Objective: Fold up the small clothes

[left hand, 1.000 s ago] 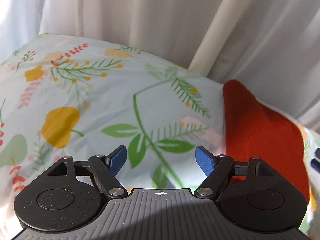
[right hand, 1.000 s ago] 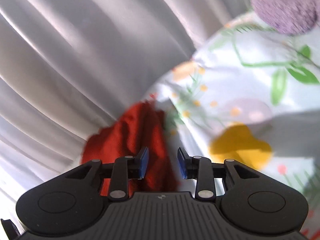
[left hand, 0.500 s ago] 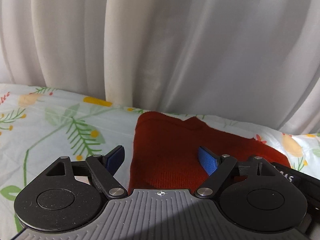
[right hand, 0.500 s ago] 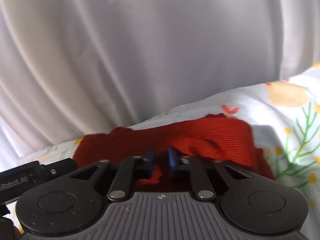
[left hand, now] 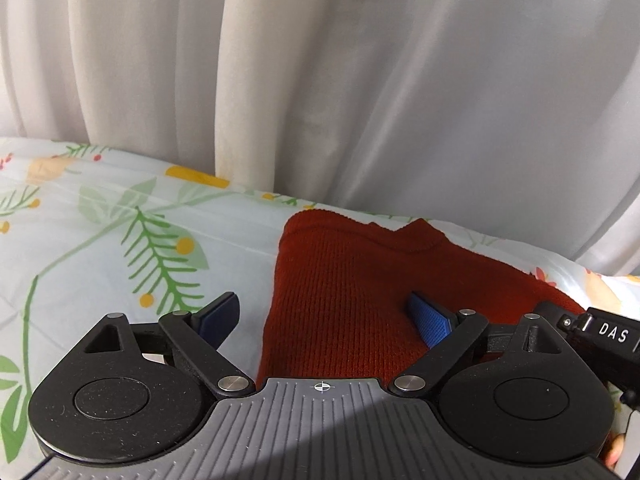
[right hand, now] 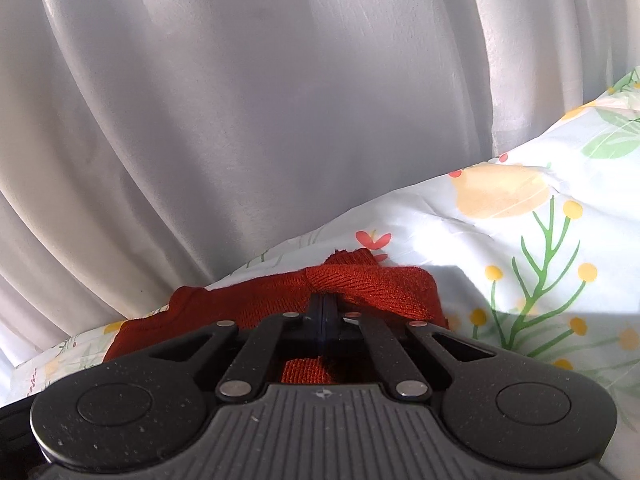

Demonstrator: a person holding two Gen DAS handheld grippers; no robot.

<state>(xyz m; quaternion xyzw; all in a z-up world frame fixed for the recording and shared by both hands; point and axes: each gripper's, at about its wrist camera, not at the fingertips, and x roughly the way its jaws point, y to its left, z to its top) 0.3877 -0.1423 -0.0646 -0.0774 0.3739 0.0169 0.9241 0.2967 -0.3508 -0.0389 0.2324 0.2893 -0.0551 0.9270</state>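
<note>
Now that the right gripper [right hand: 324, 316] is clamped on the red knit garment [right hand: 372, 284], the left gripper [left hand: 326, 312] is being opened wide, empty, for the opposite edge.

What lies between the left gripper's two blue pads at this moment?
In the left wrist view, the left gripper, its jaws opening, straddles the left edge of the red knit garment plus a strip of floral sheet; neither pad presses it.
</note>
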